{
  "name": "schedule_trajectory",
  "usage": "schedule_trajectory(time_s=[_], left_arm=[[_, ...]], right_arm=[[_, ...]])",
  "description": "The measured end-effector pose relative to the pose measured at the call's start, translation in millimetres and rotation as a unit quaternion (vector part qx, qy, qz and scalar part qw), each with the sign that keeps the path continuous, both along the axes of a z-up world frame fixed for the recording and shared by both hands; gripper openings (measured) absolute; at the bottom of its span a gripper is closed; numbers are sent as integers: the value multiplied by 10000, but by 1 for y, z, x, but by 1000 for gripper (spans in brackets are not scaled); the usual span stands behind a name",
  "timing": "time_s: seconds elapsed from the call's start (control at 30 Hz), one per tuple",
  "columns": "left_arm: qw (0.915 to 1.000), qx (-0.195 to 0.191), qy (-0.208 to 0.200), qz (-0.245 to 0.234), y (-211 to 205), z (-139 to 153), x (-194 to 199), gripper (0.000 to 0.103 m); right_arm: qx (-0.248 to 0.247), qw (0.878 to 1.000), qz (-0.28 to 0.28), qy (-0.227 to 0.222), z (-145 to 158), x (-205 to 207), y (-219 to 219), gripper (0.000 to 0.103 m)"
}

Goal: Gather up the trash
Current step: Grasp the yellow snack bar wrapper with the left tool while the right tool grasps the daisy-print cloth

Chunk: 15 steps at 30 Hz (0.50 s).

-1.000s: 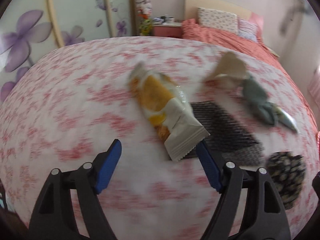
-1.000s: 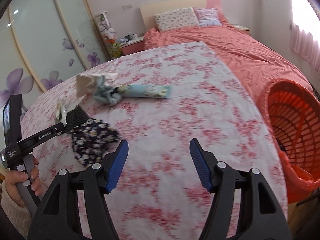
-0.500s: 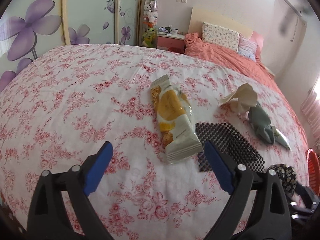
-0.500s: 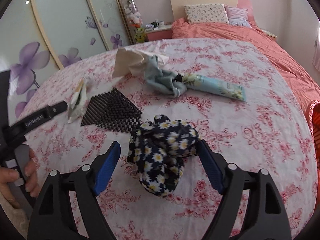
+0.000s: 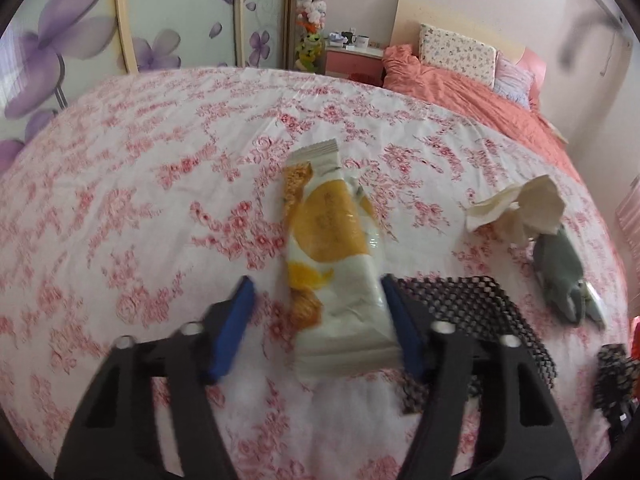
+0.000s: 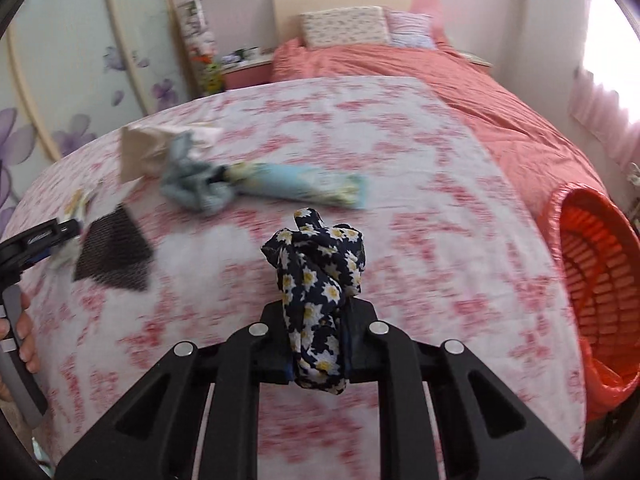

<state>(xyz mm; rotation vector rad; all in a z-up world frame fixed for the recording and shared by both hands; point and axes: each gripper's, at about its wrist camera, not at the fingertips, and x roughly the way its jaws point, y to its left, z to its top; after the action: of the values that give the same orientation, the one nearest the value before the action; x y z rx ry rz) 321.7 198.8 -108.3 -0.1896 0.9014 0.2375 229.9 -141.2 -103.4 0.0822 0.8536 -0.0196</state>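
A white and orange snack wrapper (image 5: 332, 232) lies on the flowered tablecloth (image 5: 120, 200) between the closing jaws of my left gripper (image 5: 316, 284). The right pad touches the wrapper's edge, while the left pad stands a gap away from it. My right gripper (image 6: 318, 312) is closing and its pads pinch a dark daisy-print cloth (image 6: 320, 252), which sticks up bunched above the fingers. To the right of the table stands an orange basket (image 6: 600, 264).
A black mesh piece (image 5: 472, 308), a crumpled tissue (image 5: 520, 208) and a grey-blue rag (image 5: 560, 268) lie right of the wrapper. A pale blue packet (image 6: 296, 184) lies mid-table. A hand (image 6: 24, 328) holds the left gripper's handle. A coral bed (image 6: 480, 92) stands behind.
The left gripper moved forward to straddle the wrapper and its jaws narrowed. The right jaws closed on the daisy cloth, and the basket came back into the right view.
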Motion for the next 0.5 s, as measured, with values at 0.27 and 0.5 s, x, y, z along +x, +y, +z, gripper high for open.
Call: schedule_trajectory(time_s=[0.27, 0.5], left_arm=[[9980, 178, 23, -610, -5, 0, -31, 41], [9973, 345, 4, -652, -8, -3, -43, 43]], right_arm=[[-69, 9999, -126, 4, -5, 9, -15, 16], [169, 9998, -20, 37, -6, 9, -20, 18]])
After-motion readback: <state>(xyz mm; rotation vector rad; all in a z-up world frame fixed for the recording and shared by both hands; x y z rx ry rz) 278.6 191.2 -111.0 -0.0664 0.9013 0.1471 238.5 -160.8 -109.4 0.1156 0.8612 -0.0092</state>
